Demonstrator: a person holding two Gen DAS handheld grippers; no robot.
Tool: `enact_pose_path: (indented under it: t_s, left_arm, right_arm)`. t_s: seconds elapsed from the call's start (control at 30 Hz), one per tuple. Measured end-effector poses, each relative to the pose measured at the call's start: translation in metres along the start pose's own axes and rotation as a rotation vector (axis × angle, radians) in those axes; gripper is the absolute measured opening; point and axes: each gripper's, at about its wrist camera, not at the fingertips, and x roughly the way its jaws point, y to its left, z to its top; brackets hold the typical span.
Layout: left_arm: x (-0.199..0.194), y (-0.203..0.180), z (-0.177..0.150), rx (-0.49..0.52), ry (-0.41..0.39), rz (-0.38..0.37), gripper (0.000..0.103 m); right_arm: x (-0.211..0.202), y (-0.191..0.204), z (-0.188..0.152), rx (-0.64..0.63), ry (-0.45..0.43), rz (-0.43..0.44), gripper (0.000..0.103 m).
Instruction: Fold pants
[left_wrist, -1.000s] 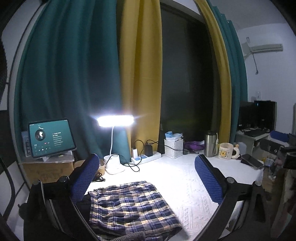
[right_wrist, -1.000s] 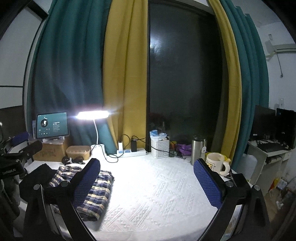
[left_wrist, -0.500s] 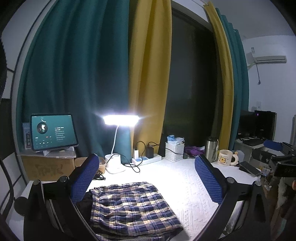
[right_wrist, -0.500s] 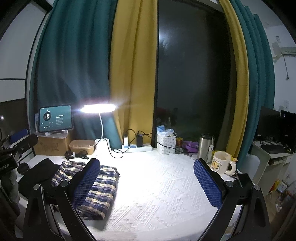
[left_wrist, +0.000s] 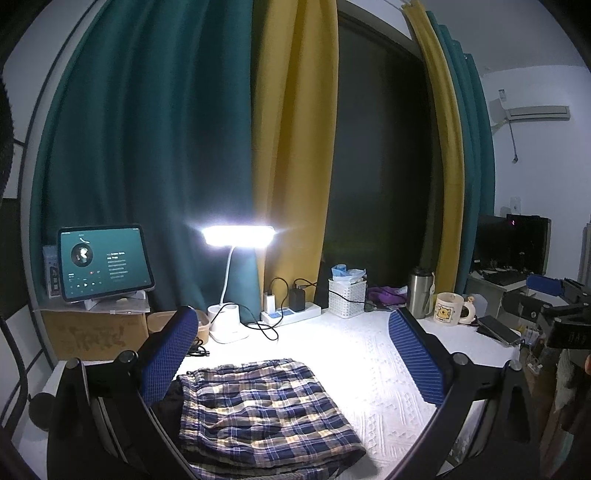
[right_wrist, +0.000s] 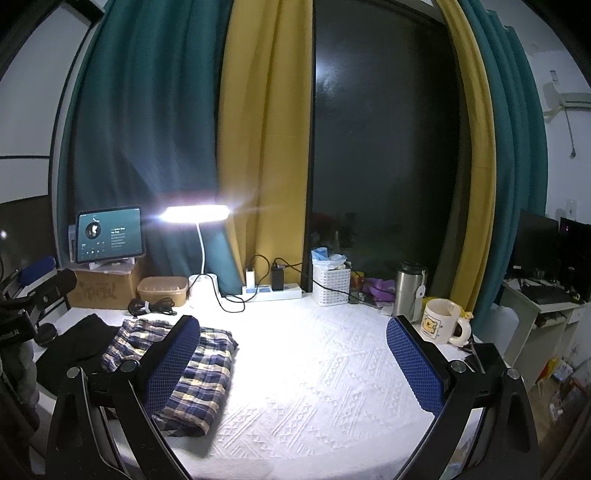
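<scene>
The blue and cream plaid pants (left_wrist: 258, 410) lie folded in a flat rectangle on the white textured table cover (left_wrist: 373, 369). They sit on top of a black garment (right_wrist: 74, 350) at the table's left. My left gripper (left_wrist: 291, 350) is open, held above the pants with nothing between its blue pads. My right gripper (right_wrist: 295, 358) is also open and empty, over the bare middle of the cover, with the pants (right_wrist: 199, 373) behind its left finger. Each gripper shows at the other view's edge, held up off the table.
Along the back stand a lit desk lamp (left_wrist: 238, 236), a tablet (left_wrist: 103, 258) on a cardboard box, a power strip (left_wrist: 291, 314), a white basket (left_wrist: 347, 295), a steel flask (left_wrist: 421, 295) and a mug (left_wrist: 448, 308). A phone (left_wrist: 496, 328) lies at the right edge.
Both grippers have drawn back and tilted slightly upward, so the table sits lower in both views. The pants have not moved.
</scene>
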Motion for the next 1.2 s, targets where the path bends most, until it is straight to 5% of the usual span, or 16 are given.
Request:
enact_pose_path:
  t_s: [1.2]
  left_arm:
    - [0.0033, 0.0041, 0.0017, 0.021, 0.017, -0.005, 0.102]
  right_arm:
    - [-0.0032, 0.0011, -0.0029, 0.015, 0.006, -0.018, 0.102]
